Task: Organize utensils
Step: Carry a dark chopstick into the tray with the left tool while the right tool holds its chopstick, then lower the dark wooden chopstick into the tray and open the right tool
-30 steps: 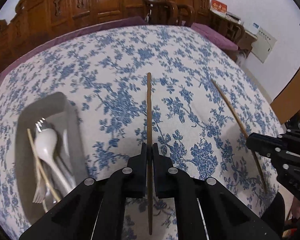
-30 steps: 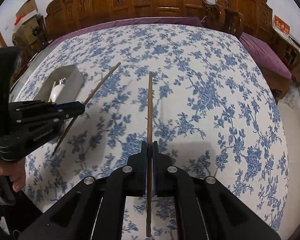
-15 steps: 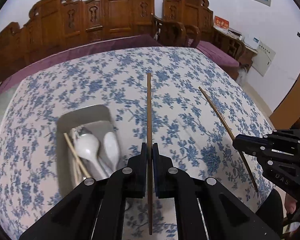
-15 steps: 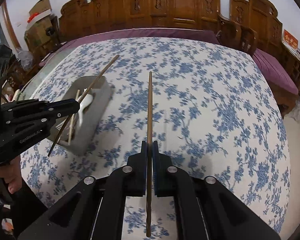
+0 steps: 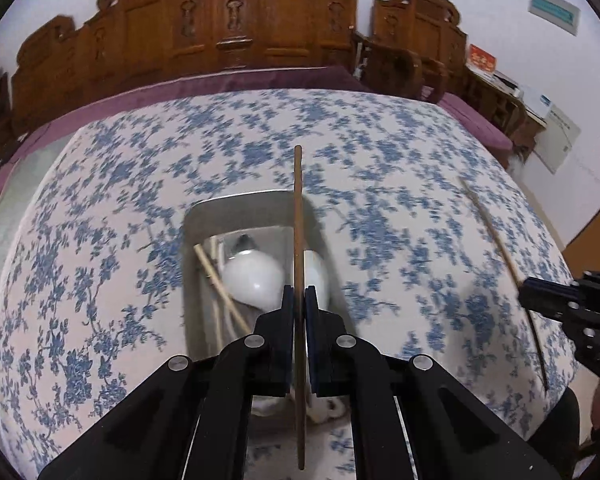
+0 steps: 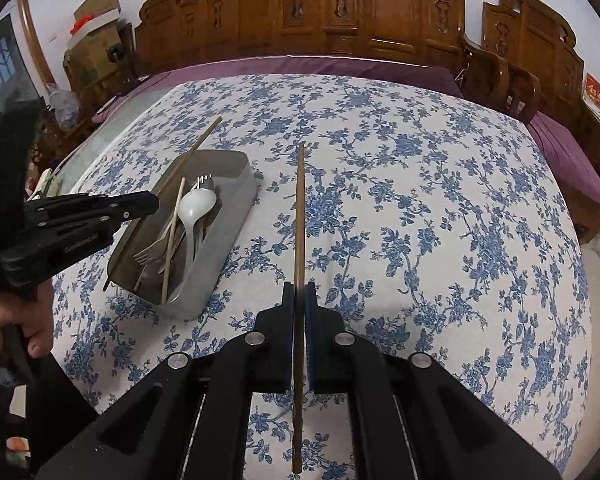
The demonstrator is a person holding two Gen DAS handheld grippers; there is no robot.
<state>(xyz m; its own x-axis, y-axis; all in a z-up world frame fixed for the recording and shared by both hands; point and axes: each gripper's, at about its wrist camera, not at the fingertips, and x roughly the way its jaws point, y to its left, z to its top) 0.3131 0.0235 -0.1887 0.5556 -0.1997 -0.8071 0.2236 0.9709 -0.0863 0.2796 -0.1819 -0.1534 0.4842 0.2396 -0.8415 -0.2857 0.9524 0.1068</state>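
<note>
My left gripper is shut on a dark wooden chopstick and holds it above the grey metal tray. The tray holds white spoons, forks and light chopsticks. My right gripper is shut on another dark chopstick above the tablecloth, to the right of the tray. In the right wrist view the left gripper hangs over the tray with its chopstick. In the left wrist view the right gripper holds its chopstick at the right.
The table is covered with a blue floral cloth. Carved wooden chairs stand along the far side. A purple cushion lies at the right. Boxes sit at the far left.
My left gripper has moved over the tray with its chopstick. My right gripper has drawn back a little, and the tray now shows more fully in its view.
</note>
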